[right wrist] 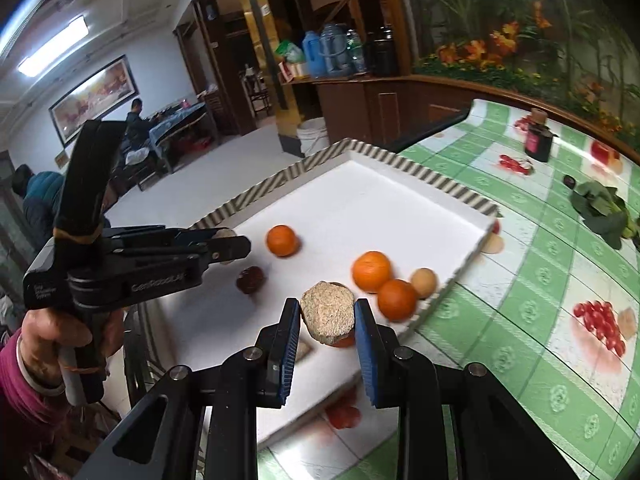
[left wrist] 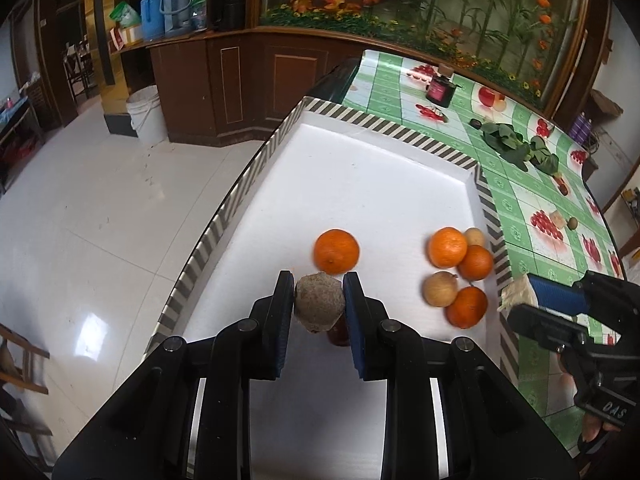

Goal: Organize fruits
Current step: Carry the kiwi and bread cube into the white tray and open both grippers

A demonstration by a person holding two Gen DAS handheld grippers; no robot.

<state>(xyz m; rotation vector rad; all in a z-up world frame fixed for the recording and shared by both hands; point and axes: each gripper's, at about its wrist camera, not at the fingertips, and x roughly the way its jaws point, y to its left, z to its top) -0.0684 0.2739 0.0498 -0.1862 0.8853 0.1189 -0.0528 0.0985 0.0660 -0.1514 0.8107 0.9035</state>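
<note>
Oranges (left wrist: 460, 268) clustered on tray (left wrist: 360, 184), both jaws gripping rough brown lumps (left wrist: 319, 303), greens (left wrist: 516, 146) nearby

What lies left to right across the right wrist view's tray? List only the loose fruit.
Dark red fruit → lone orange → upper orange → lower orange → tan fruit, all on the tray.
</note>
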